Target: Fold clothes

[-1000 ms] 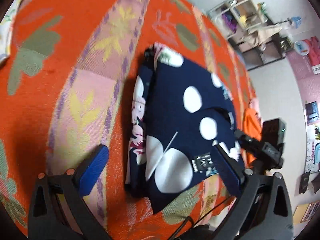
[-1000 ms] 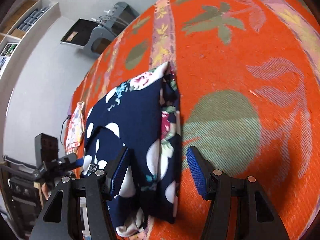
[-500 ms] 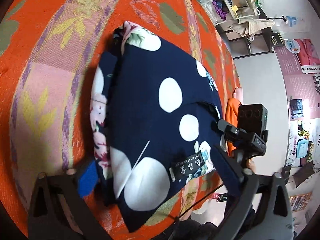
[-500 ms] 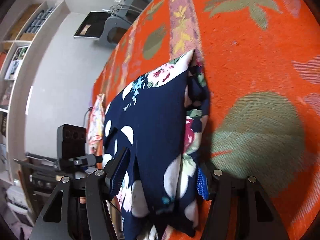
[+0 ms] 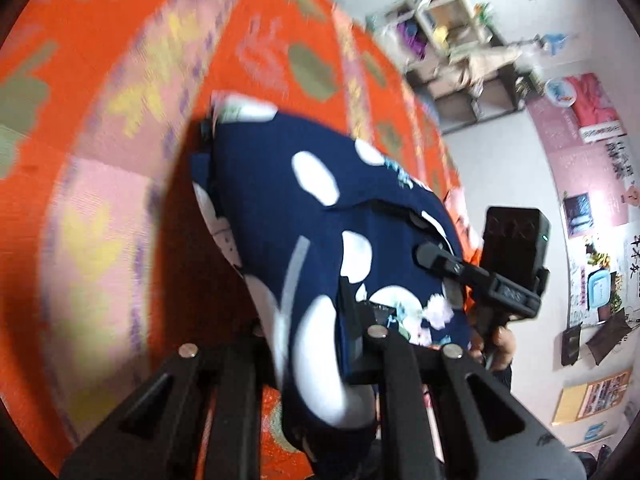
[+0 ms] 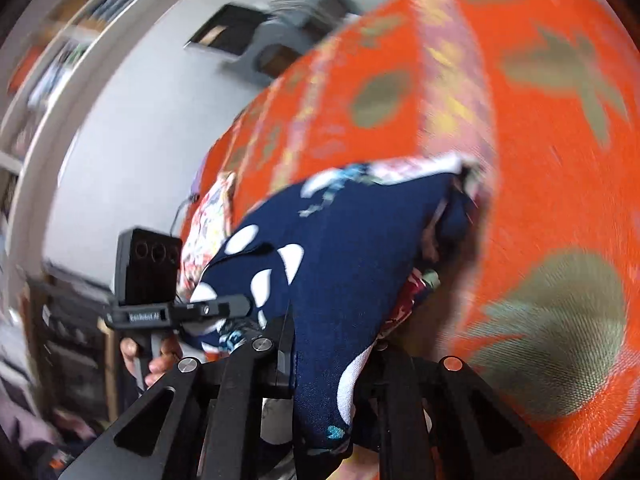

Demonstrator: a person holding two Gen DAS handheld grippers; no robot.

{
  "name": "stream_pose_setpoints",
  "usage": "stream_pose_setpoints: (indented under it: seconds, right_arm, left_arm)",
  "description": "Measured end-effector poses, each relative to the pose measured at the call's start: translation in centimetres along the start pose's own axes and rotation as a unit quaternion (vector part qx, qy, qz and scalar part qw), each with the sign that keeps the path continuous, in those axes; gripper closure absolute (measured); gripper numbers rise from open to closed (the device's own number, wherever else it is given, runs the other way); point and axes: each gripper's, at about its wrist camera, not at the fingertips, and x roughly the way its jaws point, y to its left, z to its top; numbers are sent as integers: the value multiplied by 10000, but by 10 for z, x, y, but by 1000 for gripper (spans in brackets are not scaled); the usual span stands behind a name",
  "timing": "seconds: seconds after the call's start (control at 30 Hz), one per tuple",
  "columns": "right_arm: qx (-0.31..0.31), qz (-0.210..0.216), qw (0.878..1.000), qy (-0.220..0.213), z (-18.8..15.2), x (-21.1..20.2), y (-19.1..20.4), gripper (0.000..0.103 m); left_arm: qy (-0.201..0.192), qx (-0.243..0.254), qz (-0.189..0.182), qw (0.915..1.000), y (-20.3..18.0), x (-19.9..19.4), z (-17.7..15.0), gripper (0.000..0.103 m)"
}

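A folded navy garment (image 5: 280, 200) with white dots and floral trim is lifted off the orange patterned cloth (image 5: 100, 160). My left gripper (image 5: 308, 332) is shut on its near edge. My right gripper (image 6: 332, 344) is shut on the opposite edge of the same garment (image 6: 352, 248). The right gripper's body shows in the left wrist view (image 5: 480, 276), and the left gripper's body shows in the right wrist view (image 6: 180, 312). Both views are blurred by motion.
The orange cloth (image 6: 540, 160) covers the work surface. Another floral garment (image 6: 208, 216) lies at its far edge. A shelf unit (image 5: 452, 60) stands by the wall, and a grey device (image 6: 280, 40) stands on the floor beyond the surface.
Both grippers have closed on the folded garment's opposite edges and lifted it off the cloth. Both cameras are now moving.
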Motion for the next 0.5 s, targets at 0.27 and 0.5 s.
stream_pose_setpoints:
  seconds: [0.27,0.5]
  right_arm:
    - [-1555,388,9868,241,57,82,157,87]
    - [-2692,731,9585,591,99,221,288,87]
  left_arm:
    - [-1946,-375,311,9797,49,-186,-12,90]
    - [-3048,-931,1403,9374,131,-309,-2,89]
